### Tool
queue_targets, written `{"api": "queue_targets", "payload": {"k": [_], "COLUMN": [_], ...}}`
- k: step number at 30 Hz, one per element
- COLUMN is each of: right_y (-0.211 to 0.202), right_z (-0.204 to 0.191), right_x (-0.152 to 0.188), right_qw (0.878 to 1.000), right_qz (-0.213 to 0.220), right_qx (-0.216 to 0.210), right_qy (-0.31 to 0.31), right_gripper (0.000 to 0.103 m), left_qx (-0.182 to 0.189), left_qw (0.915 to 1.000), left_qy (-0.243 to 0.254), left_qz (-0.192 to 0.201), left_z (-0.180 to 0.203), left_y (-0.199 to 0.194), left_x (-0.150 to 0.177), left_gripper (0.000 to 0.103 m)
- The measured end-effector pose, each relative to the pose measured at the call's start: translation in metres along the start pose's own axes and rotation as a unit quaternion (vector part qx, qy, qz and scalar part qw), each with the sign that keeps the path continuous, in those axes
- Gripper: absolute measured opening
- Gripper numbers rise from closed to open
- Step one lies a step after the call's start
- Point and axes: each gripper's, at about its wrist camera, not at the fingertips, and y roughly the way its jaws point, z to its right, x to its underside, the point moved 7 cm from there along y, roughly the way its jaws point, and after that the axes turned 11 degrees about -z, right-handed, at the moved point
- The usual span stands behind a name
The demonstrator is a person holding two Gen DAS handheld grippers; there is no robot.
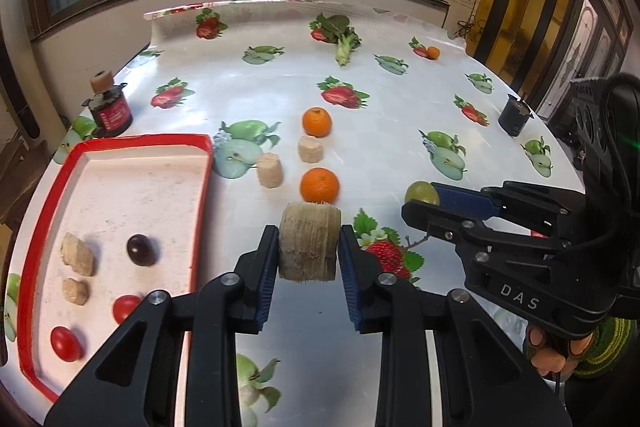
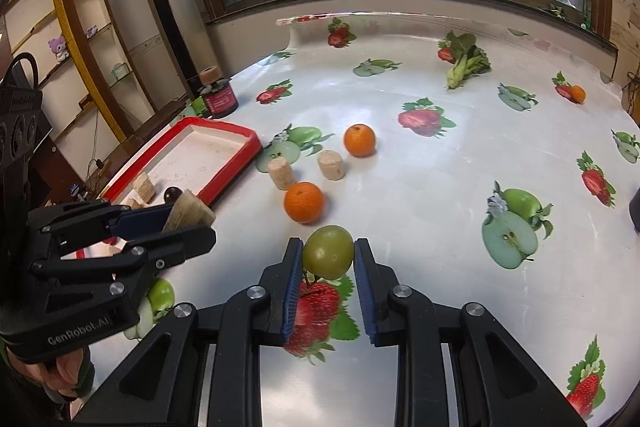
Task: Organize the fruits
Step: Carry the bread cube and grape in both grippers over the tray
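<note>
My left gripper [image 1: 308, 247] pinches a fibrous tan cylinder [image 1: 309, 241]; my right gripper [image 2: 326, 255] pinches a green grape [image 2: 328, 251]. Both hang above the worktop [image 2: 420, 187]. Recommendation: carry level to the red tray [image 1: 202, 163], release onto bare floor.

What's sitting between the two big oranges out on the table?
A short beige fibrous cylinder chunk stands between the far orange and the near orange, slightly left of their line, clearest in the left wrist view.

left gripper [image 1: 308, 247] clamps a fibrous beige chunk [image 1: 309, 241] above the table [image 1: 280, 83].
</note>
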Motion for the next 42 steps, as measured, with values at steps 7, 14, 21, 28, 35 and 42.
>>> {"api": "queue_targets", "payload": {"k": [7, 14, 21, 28, 35, 42], "right_y": [0.004, 0.006, 0.007, 0.011, 0.016, 0.022], "right_z": [-0.02, -0.037, -0.049, -0.06, -0.073, -0.088], "right_x": [-0.003, -0.008, -0.014, -0.018, -0.026, -0.034], "right_qw": [1.0, 1.0, 0.999, 0.999, 0.998, 0.997], "right_qz": [-0.003, 0.0, 0.0, -0.001, -0.002, -0.002], "right_qx": [-0.005, -0.008, -0.009, -0.014, -0.02, -0.024], "right_qy": [-0.015, -0.027, -0.037, -0.047, -0.055, -0.067], "right_gripper": [0.026, 0.026, 0.026, 0.026, 0.026, 0.026], "left_qx": [-0.004, -0.005, -0.006, -0.011, -0.017, -0.018], "left_qw": [0.9999, 0.9998, 0.9996, 0.9993, 0.9988, 0.9983], "left_qy": [-0.013, -0.017, -0.025, -0.032, -0.043, -0.055], "left_qz": [0.006, 0.011, 0.013, 0.012, 0.013, 0.013], "left_z": [-0.02, -0.031, -0.042, -0.055, -0.071, -0.088], "left_y": [-0.008, -0.014, -0.018, -0.019, -0.02, -0.02], "left_x": [0.005, 0.007, 0.007, 0.008, 0.009, 0.009], "left_gripper": [0.027, 0.027, 0.027, 0.027, 0.027, 0.027]}}
